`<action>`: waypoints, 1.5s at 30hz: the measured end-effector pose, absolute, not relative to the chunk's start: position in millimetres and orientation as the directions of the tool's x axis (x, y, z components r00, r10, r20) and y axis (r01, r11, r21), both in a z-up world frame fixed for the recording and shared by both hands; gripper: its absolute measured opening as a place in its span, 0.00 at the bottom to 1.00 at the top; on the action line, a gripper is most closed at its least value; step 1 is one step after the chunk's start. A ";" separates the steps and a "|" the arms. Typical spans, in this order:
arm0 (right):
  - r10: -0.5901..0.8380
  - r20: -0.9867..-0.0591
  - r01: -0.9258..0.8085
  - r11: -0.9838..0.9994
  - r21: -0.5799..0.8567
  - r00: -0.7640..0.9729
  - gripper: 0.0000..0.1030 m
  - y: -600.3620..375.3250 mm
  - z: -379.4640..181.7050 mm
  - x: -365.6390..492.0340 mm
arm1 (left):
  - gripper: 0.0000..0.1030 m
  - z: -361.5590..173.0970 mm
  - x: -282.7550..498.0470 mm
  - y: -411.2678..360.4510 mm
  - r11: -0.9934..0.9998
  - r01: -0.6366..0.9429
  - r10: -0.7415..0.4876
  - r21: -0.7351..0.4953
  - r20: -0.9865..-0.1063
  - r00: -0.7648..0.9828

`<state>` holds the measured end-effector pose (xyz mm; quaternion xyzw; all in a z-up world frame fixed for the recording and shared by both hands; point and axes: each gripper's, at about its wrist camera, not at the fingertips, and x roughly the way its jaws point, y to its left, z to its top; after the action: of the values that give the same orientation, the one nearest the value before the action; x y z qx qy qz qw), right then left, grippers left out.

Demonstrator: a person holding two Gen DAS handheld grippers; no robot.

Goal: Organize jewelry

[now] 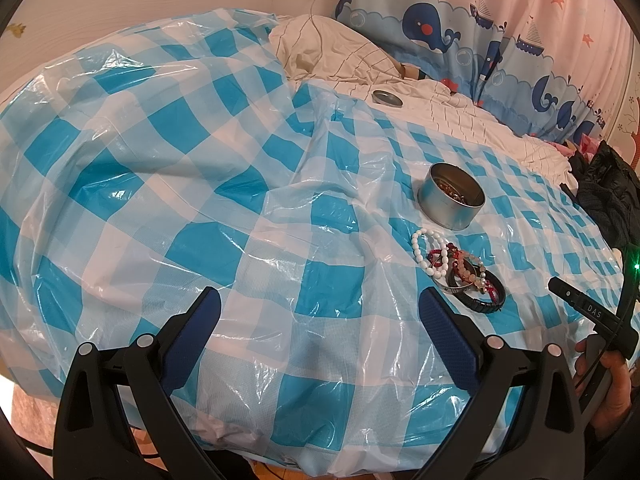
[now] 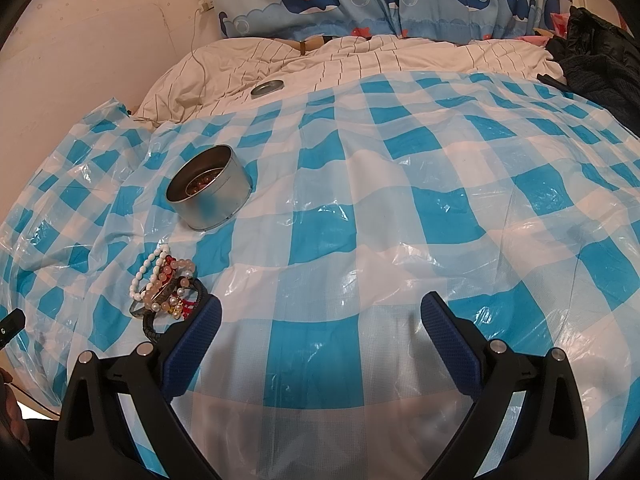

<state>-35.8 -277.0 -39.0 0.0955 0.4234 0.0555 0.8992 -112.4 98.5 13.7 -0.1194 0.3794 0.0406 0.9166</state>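
A pile of bracelets (image 1: 460,270) lies on the blue-and-white checked plastic sheet (image 1: 200,200): white beads, red beads, pink beads, a metal bangle and a black leather band. A round metal tin (image 1: 451,196) stands just beyond it, open, with beaded jewelry inside. My left gripper (image 1: 320,308) is open and empty, left of the pile. In the right wrist view the pile (image 2: 168,288) lies by my left fingertip and the tin (image 2: 210,194) is further back. My right gripper (image 2: 320,312) is open and empty, right of the pile.
The tin's lid (image 1: 386,98) lies on the striped white bedding (image 1: 460,120) at the back. Whale-print curtains (image 1: 460,28) hang behind the bed. Dark clothing (image 1: 608,196) is heaped at the right edge. A cable (image 1: 316,36) runs from a wall socket.
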 end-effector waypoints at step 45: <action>0.203 -0.745 -0.002 0.965 0.261 0.635 0.93 -278.4 -32.5 -36.2 | 0.92 19.8 -123.9 95.8 0.974 -0.150 -0.013 -0.173 -0.695 0.718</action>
<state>-36.2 -278.4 -32.5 0.1185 0.4232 0.0573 0.8964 -123.9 95.8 19.8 -0.1088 0.3734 0.0372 0.9205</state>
